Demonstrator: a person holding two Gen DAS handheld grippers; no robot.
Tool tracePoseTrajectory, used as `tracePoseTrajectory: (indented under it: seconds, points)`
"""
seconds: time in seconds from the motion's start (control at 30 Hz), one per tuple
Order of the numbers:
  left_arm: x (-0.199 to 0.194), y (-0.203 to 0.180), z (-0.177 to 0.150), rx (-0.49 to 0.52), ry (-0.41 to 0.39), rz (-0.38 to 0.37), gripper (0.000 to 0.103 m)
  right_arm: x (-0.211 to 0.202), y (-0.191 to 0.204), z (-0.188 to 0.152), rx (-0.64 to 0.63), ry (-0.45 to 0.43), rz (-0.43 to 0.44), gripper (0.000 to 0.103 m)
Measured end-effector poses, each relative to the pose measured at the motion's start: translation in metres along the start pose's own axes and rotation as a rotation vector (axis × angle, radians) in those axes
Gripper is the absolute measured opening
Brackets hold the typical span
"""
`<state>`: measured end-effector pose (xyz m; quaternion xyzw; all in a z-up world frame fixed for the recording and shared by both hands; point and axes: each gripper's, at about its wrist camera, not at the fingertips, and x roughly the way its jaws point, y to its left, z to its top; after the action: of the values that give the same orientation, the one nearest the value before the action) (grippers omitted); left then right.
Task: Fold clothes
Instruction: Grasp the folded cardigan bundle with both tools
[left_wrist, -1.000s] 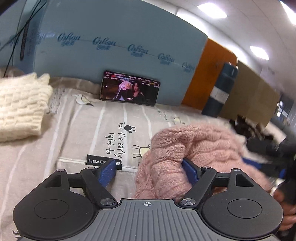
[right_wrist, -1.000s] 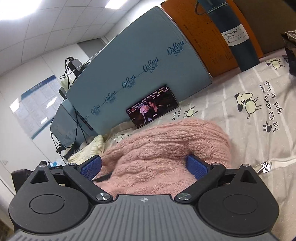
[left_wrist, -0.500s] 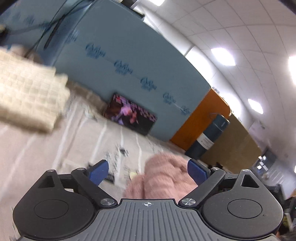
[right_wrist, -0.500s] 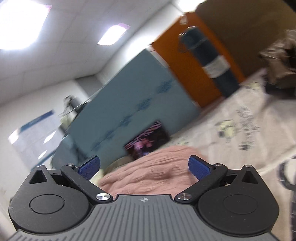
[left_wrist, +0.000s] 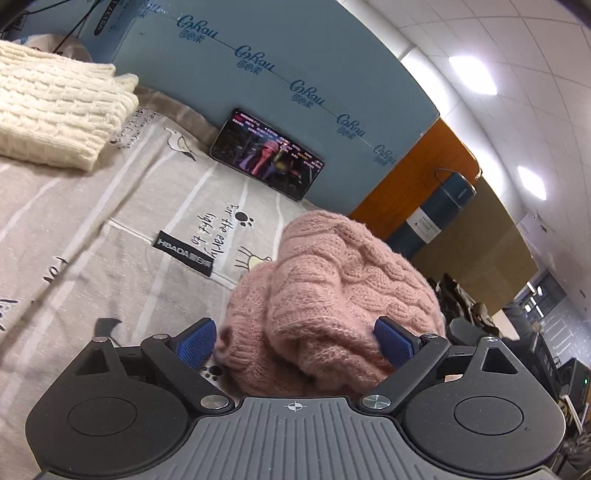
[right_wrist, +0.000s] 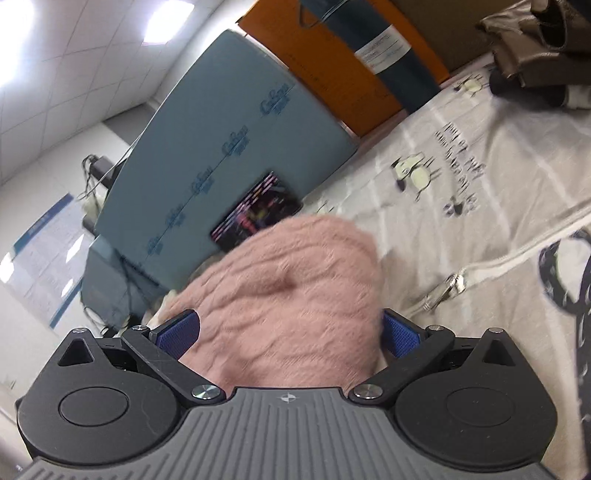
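Between the blue pads of the left gripper (left_wrist: 293, 345) sits a bundled pink cable-knit sweater (left_wrist: 332, 295), heaped on the grey striped bed sheet (left_wrist: 110, 221) at the near middle of the scene. That gripper's jaws stand wide apart: the left pad is clear of the knit, with a strip of sheet showing between them, and the right pad lies against the sweater's edge without squeezing it, so the garment is released rather than gripped. From the right wrist view the same pink sweater (right_wrist: 288, 295) fills the gap of the right gripper (right_wrist: 288, 334); its jaws are also spread wide, but the wool bulges up to both pads and the picture is blurred, so I cannot tell whether it is grasped or merely bracketed.

Just left of the sweater, a black label reading HBADA (left_wrist: 186, 253) is sewn to the sheet, beside printed lettering and a paw print. Farther back, a phone (left_wrist: 266, 158) with a lit screen leans against a blue foam board (left_wrist: 280, 55) that stands along the far edge of the bed. At the far left lies a folded cream knit sweater (left_wrist: 55, 110), well apart from the pink one. To the far right, a dark blue vacuum bottle (left_wrist: 436, 218) stands in front of an orange panel (left_wrist: 417, 173). A metal zipper pull (right_wrist: 443, 290) lies on the sheet to the right of the pink sweater.
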<state>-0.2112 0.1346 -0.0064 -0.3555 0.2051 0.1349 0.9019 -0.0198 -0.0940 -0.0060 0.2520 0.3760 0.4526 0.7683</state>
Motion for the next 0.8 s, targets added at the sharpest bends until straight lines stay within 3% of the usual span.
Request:
tracePoseTrajectory:
  seconds: [0.13,0.2,0.27,0.33,0.47,0.67,0.8]
  points:
    - [0.004,-0.01,-0.006,0.057,0.001,-0.001,0.092,-0.006,0.005,-0.009,-0.008,0.021,0.01,0.102]
    - [0.007,-0.013,-0.009,0.082,0.002,-0.009,0.078,-0.007,0.007,-0.012,-0.031,0.031,0.004,0.098]
    - [0.01,-0.014,-0.011,0.099,0.004,-0.022,0.06,-0.007,0.009,-0.013,-0.047,0.024,-0.025,0.075]
    - [0.011,-0.015,-0.011,0.109,0.005,-0.04,0.052,-0.007,0.007,-0.014,-0.051,0.014,-0.062,0.056]
    - [0.004,-0.025,-0.01,0.126,-0.027,-0.073,0.045,-0.015,0.001,-0.012,-0.017,-0.038,-0.029,0.039]
    - [-0.006,-0.073,0.002,0.231,-0.097,-0.181,0.045,-0.054,0.004,0.009,0.018,-0.185,0.049,0.035]
    - [0.0,-0.137,0.012,0.375,-0.148,-0.276,0.045,-0.101,0.005,0.038,-0.039,-0.349,0.057,0.035]
